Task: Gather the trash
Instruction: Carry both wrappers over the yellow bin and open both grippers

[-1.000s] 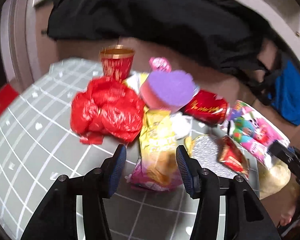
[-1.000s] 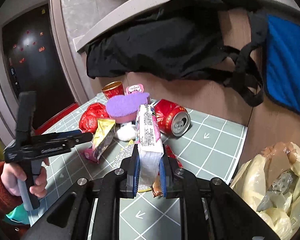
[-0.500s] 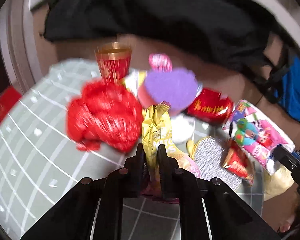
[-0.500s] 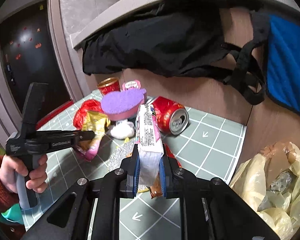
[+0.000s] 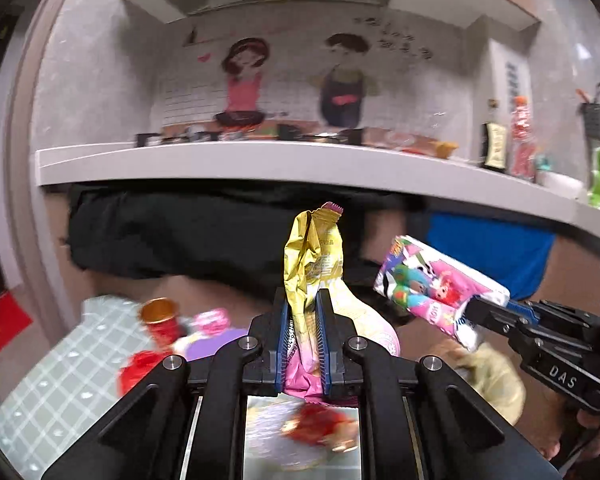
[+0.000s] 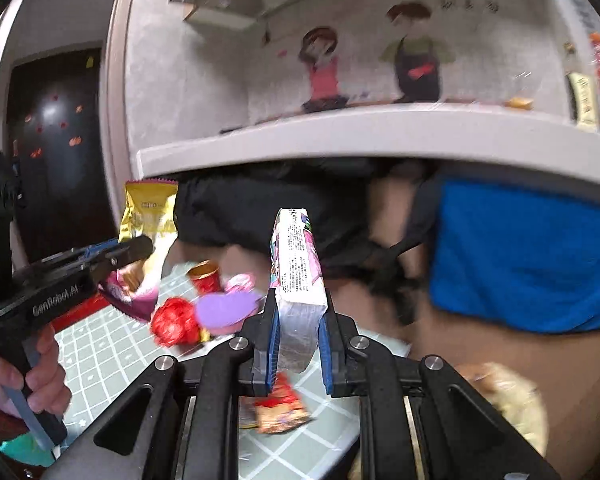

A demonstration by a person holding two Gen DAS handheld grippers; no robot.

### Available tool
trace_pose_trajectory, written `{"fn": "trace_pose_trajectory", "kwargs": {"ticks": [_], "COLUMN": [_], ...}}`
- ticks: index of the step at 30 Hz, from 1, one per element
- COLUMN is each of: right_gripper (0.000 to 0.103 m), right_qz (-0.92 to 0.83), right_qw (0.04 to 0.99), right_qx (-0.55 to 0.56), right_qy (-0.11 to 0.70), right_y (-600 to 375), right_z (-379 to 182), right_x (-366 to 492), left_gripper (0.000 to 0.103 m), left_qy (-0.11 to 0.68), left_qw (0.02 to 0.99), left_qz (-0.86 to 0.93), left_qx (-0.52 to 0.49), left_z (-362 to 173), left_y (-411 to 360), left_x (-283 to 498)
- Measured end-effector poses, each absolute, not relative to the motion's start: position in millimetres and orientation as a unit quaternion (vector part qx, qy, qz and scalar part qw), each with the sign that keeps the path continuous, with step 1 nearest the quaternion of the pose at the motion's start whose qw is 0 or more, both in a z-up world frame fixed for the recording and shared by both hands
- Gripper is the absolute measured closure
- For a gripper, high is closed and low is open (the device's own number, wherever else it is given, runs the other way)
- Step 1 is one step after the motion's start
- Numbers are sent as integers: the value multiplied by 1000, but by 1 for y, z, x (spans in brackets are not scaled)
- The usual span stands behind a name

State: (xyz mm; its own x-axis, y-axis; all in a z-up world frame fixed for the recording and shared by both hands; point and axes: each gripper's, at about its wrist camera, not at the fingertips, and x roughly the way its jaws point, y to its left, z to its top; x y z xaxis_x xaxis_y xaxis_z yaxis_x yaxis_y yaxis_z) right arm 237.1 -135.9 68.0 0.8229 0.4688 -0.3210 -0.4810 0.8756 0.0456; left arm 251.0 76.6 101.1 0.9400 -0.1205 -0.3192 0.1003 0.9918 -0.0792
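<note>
My left gripper (image 5: 303,312) is shut on a crumpled yellow snack wrapper (image 5: 314,256) with a pink lower end, held upright in the air above the table. In the right wrist view the same wrapper (image 6: 150,216) hangs from that gripper (image 6: 140,246) at the left. My right gripper (image 6: 298,312) is shut on a pink cartoon-printed snack packet (image 6: 298,256), also lifted; the left wrist view has this packet (image 5: 432,288) at the right. A yellowish trash bag (image 6: 512,404) sits blurred at the lower right, beside the table.
On the green grid mat (image 6: 100,344) lie a red-and-gold paper cup (image 6: 206,278), a crumpled red bag (image 6: 174,322), a purple heart-shaped sponge (image 6: 226,308) and a small red wrapper (image 6: 280,410). A black cloth (image 5: 172,232) and a blue cloth (image 6: 528,256) hang under a white counter (image 5: 260,160).
My left gripper closed on the yellow wrapper and lifted it off the mat. Both grippers rose and tilted up, so the counter and wall drawing came into view. The pink packet stayed gripped.
</note>
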Motion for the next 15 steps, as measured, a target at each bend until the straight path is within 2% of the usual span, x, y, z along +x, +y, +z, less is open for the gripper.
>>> {"fn": "trace_pose_trajectory", "kwargs": {"ticks": [6,15], "right_gripper": [87,87], "right_qz": [195,118], "right_qw": [969,975], "right_qx": [-9,30], "right_qy": [151,188], "right_y": [-200,-281], "right_z": [81,59], "right_x": [233,258], "left_gripper": [90,89], "left_qy": [204,247], "left_qw": [971,949], "left_qz": [-124,-193], "left_qx": [-30,-29], "left_z": [81,47], "left_y": [13,-71], "left_x": [280,312]}}
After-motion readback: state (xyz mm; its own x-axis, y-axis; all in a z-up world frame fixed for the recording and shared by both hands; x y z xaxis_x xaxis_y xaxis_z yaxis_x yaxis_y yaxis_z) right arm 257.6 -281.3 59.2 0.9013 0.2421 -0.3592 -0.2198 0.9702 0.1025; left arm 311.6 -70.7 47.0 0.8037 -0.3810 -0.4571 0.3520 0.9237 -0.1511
